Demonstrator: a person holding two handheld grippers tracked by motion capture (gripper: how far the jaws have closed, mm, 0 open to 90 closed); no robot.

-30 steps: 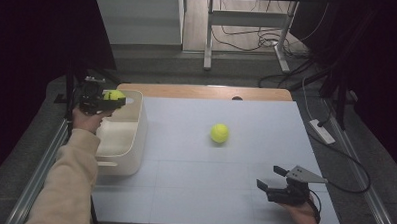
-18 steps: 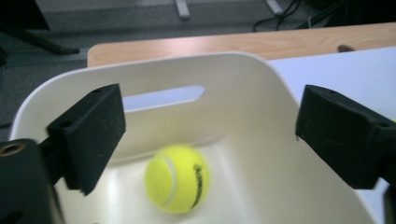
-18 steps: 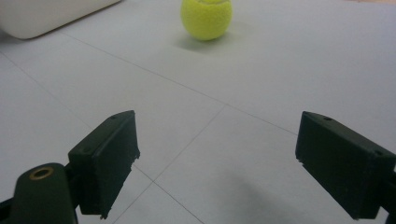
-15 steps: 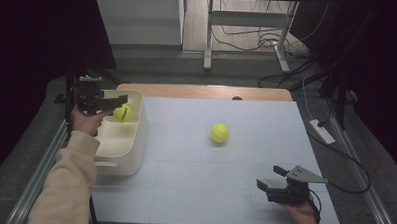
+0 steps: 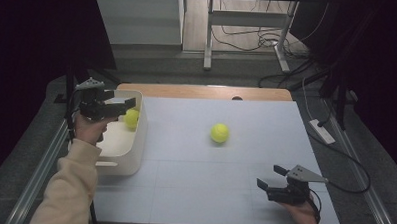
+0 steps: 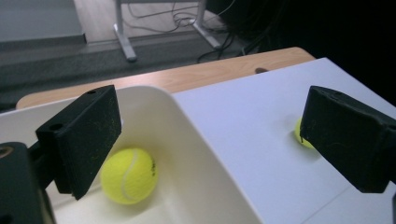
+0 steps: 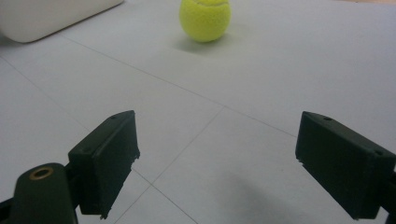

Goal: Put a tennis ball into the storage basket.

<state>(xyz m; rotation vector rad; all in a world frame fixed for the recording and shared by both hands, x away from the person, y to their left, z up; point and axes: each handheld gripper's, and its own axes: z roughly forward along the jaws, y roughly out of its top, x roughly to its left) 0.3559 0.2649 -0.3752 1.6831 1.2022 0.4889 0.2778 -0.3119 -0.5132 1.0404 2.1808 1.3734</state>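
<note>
A yellow tennis ball lies inside the white bin at the table's left; in the left gripper view this ball rests on the bin floor. My left gripper hovers over the bin's far end, open and empty. A second tennis ball sits on the white table mid-centre, also the ball far ahead in the right gripper view and partly behind a jaw as the ball. My right gripper stands open near the front right, empty.
The white table top has faint grid lines. A wooden strip runs along the far edge. Cables and a metal stand leg lie on the floor beyond. A white power strip is off the right edge.
The left gripper held the ball above the bin, then opened; the ball dropped into the bin and now rests there. The right gripper and the centre ball have stayed put.
</note>
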